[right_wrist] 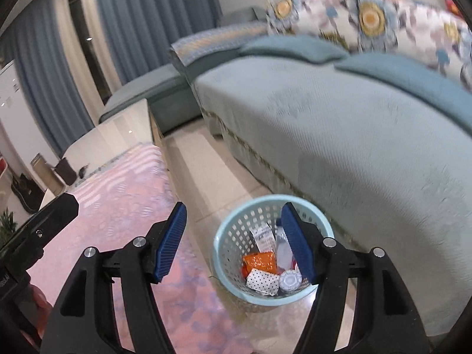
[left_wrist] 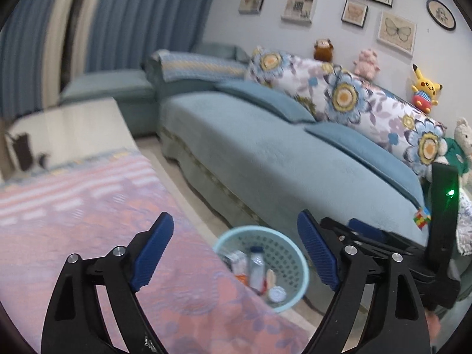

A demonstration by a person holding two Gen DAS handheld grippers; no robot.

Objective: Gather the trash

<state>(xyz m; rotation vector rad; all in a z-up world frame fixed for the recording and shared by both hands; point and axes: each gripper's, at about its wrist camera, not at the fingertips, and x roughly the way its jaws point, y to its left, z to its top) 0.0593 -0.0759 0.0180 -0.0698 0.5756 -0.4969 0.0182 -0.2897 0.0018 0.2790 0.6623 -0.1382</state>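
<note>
A light blue perforated waste basket (right_wrist: 233, 236) stands on the tiled floor between the table and the sofa; it also shows in the left wrist view (left_wrist: 290, 249). It holds trash: an orange wrapper (right_wrist: 261, 261), a dotted white wrapper (right_wrist: 262, 282), a clear plastic bottle (left_wrist: 256, 267), a round white lid (right_wrist: 290, 280) and a white carton (right_wrist: 263, 237). My right gripper (right_wrist: 233, 242) is open and empty, above the basket. My left gripper (left_wrist: 236, 253) is open and empty, above the table edge beside the basket.
A table with a pink patterned cloth (left_wrist: 88, 221) lies to the left. A teal sofa (left_wrist: 265, 153) with floral cushions (left_wrist: 342, 94) and plush toys (left_wrist: 424, 88) runs along the right. A colourful cube (left_wrist: 422, 219) sits on the sofa edge. Blue curtains (left_wrist: 141, 14) hang behind.
</note>
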